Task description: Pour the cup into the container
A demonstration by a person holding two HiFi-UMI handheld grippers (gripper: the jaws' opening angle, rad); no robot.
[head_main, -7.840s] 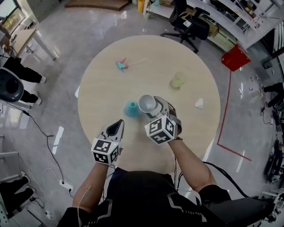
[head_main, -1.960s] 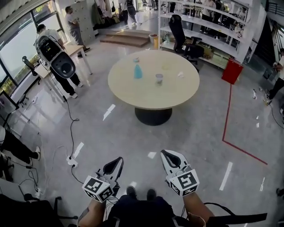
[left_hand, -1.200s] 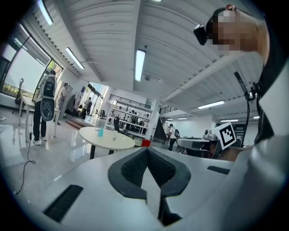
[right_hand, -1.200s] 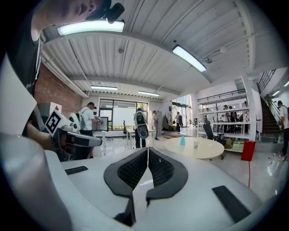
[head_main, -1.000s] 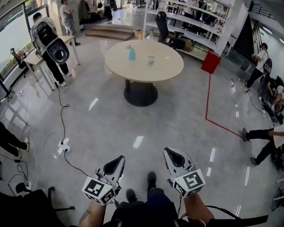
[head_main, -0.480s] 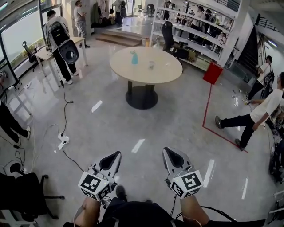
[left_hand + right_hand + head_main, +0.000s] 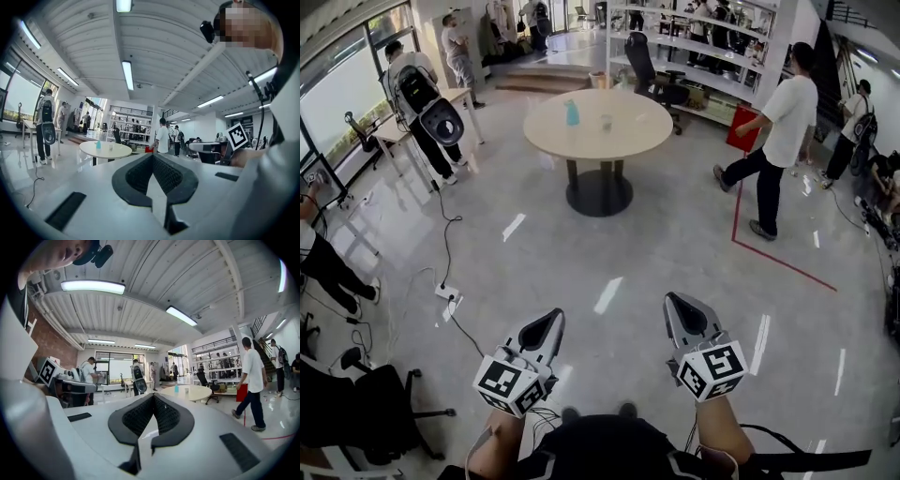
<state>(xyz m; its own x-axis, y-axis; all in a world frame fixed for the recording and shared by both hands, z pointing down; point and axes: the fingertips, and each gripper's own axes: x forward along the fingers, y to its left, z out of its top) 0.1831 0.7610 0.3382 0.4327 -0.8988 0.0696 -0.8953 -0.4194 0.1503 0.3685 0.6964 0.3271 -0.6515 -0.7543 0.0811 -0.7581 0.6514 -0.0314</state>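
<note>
1. The left gripper (image 7: pixel 549 321) is closed and empty, its jaws meeting at the tip. It hangs low at the near side over bare floor.
2. The right gripper (image 7: pixel 680 302) is also closed with nothing between its jaws. It is held apart from the left one, and both point toward the far side.
3. The cup (image 7: pixel 607 122) stands on the round surface (image 7: pixel 628 141) at the far end of the room, well apart from both grippers. The blue container (image 7: pixel 572 113) stands just left of it, not touching.
4. A wide stretch of open grey floor (image 7: pixel 609 253) lies between the grippers and the surface.
5. On the left, a power strip (image 7: pixel 447 292) lies on the floor, and a black chair (image 7: pixel 366 412) sits at the near left edge.
6. On the right, a red line (image 7: pixel 737 208) marks the floor. A person in a white shirt (image 7: pixel 773 131) strides past just right of the surface.
7. A person with a backpack (image 7: pixel 417 89) stands at far left. Shelves (image 7: pixel 694 28) and an office chair (image 7: pixel 652 75) stand beyond the surface.
</note>
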